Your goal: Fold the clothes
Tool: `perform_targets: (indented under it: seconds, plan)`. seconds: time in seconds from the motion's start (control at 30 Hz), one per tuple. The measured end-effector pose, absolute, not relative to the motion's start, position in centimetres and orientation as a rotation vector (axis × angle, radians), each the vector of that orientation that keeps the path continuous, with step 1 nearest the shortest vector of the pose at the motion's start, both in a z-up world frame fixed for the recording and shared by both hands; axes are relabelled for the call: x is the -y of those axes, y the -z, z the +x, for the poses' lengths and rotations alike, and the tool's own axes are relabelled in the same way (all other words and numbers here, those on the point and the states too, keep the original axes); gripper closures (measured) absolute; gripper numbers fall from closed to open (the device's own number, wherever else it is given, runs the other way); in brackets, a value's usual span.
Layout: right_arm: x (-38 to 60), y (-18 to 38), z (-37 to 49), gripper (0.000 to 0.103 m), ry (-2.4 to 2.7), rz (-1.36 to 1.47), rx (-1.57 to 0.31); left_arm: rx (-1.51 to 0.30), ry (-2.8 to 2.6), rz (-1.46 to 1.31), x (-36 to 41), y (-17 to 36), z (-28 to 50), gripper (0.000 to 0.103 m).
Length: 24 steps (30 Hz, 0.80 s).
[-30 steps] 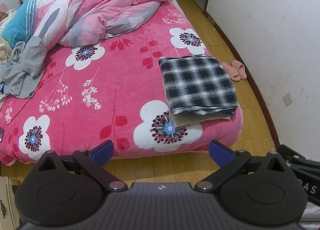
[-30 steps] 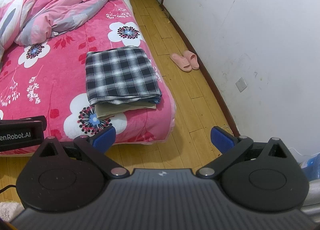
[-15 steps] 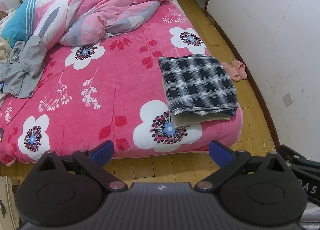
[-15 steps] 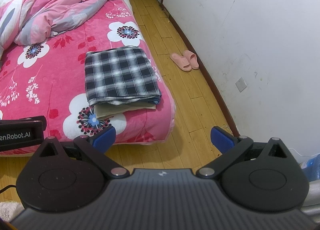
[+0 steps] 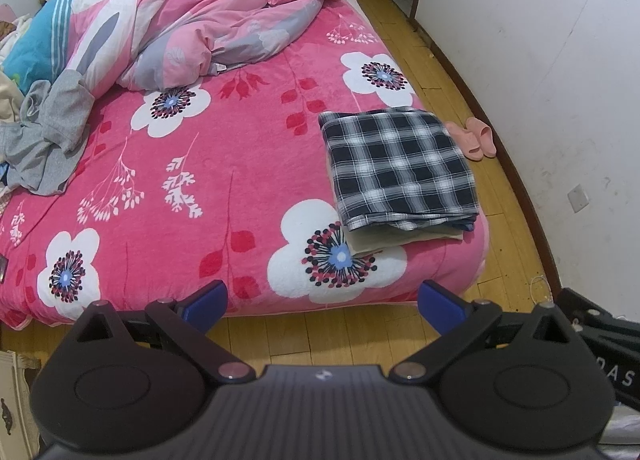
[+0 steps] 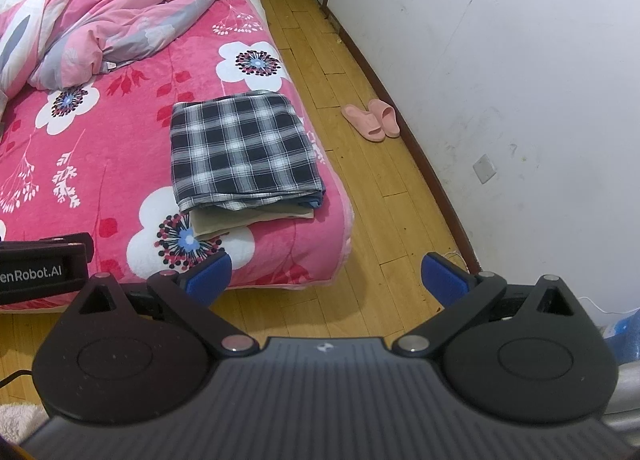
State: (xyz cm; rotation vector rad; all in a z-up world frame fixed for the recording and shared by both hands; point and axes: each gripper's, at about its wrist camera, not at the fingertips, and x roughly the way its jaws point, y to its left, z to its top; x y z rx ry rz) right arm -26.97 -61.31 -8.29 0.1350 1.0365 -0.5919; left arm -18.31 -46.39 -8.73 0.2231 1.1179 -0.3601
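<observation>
Checked navy-and-white cloth, a folded shirt [image 5: 398,167], lies flat near the foot corner of the bed [image 5: 240,187], on the side nearest the wall. Its long axis runs along the bed's length, from the foot end toward the heaped bedding, and its folded edges face the foot. It sits on top of a folded beige garment [image 5: 384,240], whose edge sticks out below it at the foot end; a sliver of blue cloth [image 6: 314,199] shows between them at the corner. The stack overlaps one white flower printed on the pink bedcover.

Farther up the bed, a crumpled pink quilt [image 5: 224,7] is piled near the head, and a loose grey garment [image 5: 48,135] lies bunched at the far side, well apart from the stack. On the wooden floor [image 6: 360,219], a pair of pink slippers [image 6: 372,121] rests beside the wall.

Both tongs hover over the floor short of the bed's foot. The left gripper [image 5: 322,300] is spread wide and empty; the right gripper [image 6: 326,274] is likewise spread wide, holding nothing.
</observation>
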Motion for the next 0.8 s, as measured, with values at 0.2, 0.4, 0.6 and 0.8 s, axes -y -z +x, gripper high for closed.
perform_targets:
  seconds: [0.2,0.4,0.6,0.8]
  plan:
    - [61.42,8.39,-26.95,0.002,0.591,0.139,-1.041,-1.121,0.356,0.224,46.37,8.78,-18.21,0.001]
    - [61.56,8.47,-26.82,0.002,0.588,0.14,-1.041,-1.122,0.355,0.224,46.45,8.79,-18.08,0.001]
    - [61.5,8.5,-26.67,0.002,0.589,0.141,-1.044,-1.122,0.351,0.223,46.61,8.83,-18.09,0.001]
    - [61.66,8.48,-26.57,0.002,0.586,0.14,-1.044,-1.123,0.349,0.221,46.82,8.82,-18.02,0.001]
